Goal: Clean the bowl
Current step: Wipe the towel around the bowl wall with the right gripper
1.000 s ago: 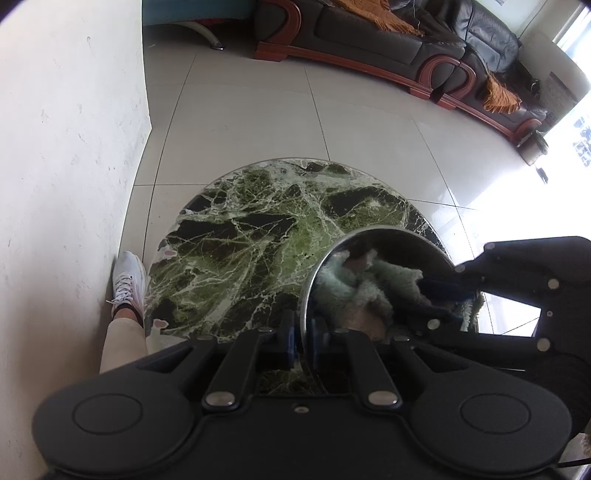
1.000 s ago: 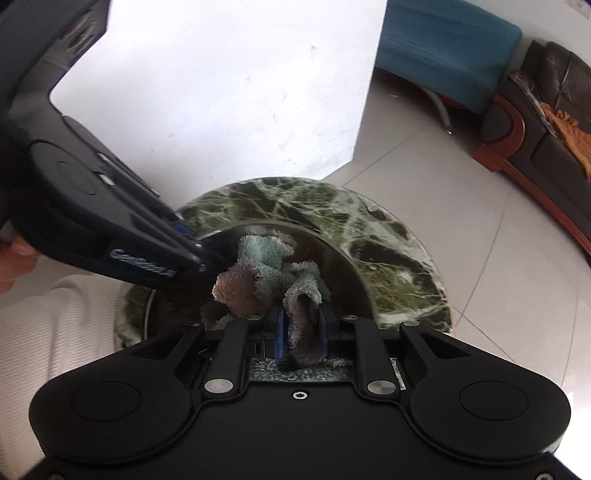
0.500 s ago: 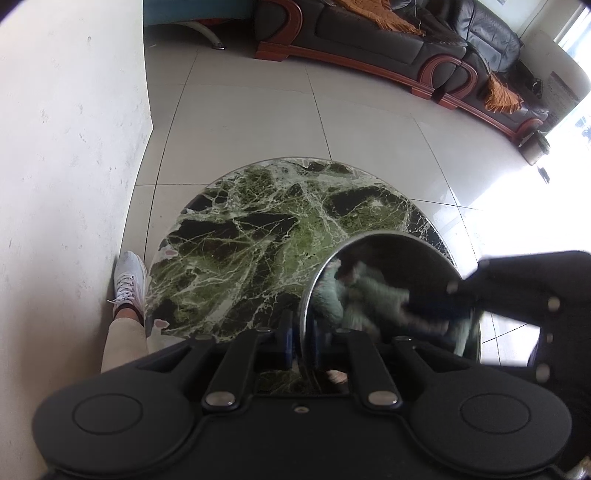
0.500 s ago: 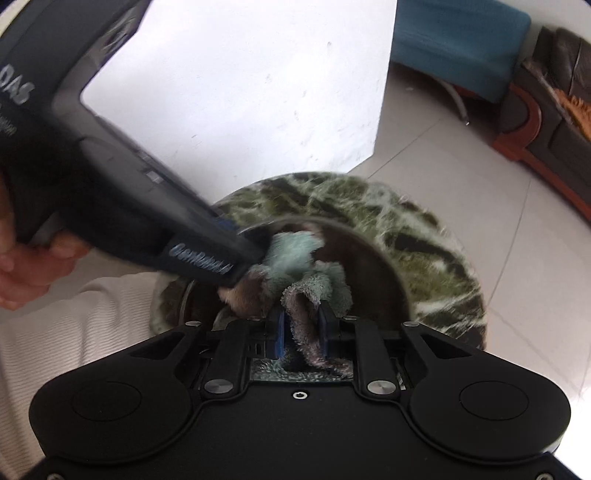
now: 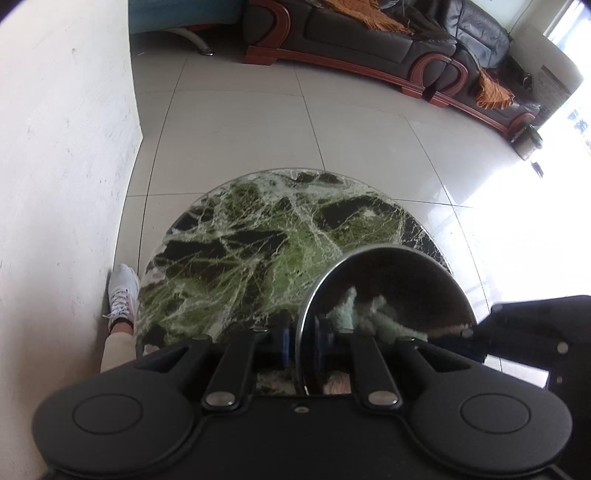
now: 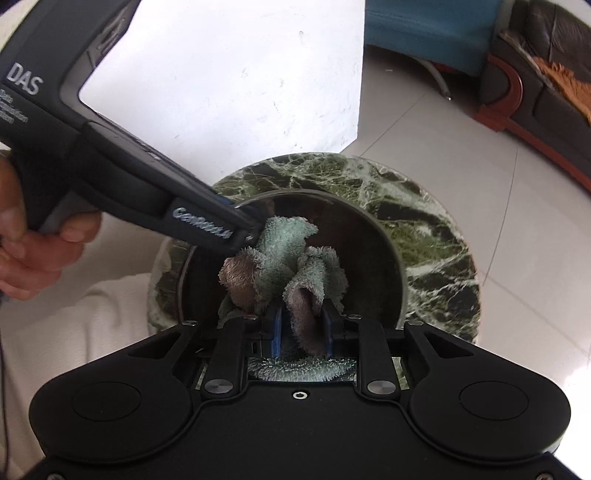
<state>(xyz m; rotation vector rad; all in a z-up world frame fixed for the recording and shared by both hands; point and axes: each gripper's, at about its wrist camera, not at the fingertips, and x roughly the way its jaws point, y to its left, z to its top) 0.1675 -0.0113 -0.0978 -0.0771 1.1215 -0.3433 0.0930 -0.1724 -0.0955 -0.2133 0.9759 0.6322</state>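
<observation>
Sitting near the edge of a round green marble table (image 5: 258, 251), the steel bowl (image 6: 373, 251) is tilted up on its side so its shiny inside faces the cameras. The left gripper (image 5: 301, 338) is pinched on the bowl's rim, one blue pad outside the wall and one inside, and its jaws have just been easing apart a bit with the rim between them. The right gripper (image 6: 301, 330) is clamped on a fuzzy pale-green and brownish cloth (image 6: 284, 258), bunched up inside the bowl; those jaws have also just loosened slightly, though the cloth is pinched between the pads.

From the right wrist view you can see the person's hand (image 6: 26, 251) wrapped around the left gripper's handle, with a cream-coloured sleeve or trouser leg (image 6: 92, 314) below it.

The table stands just beside a plain white wall (image 5: 62, 147), on a floor (image 5: 240, 129) of big glossy pale tiles. A white sneaker (image 5: 122, 291) sits on the floor between wall and table. Farther back there's a dark leather sofa (image 5: 369, 40) with a reddish wood frame and orange throws (image 5: 493, 88), plus something teal (image 6: 424, 33) on metal legs. Bright daylight washes out the right side.
</observation>
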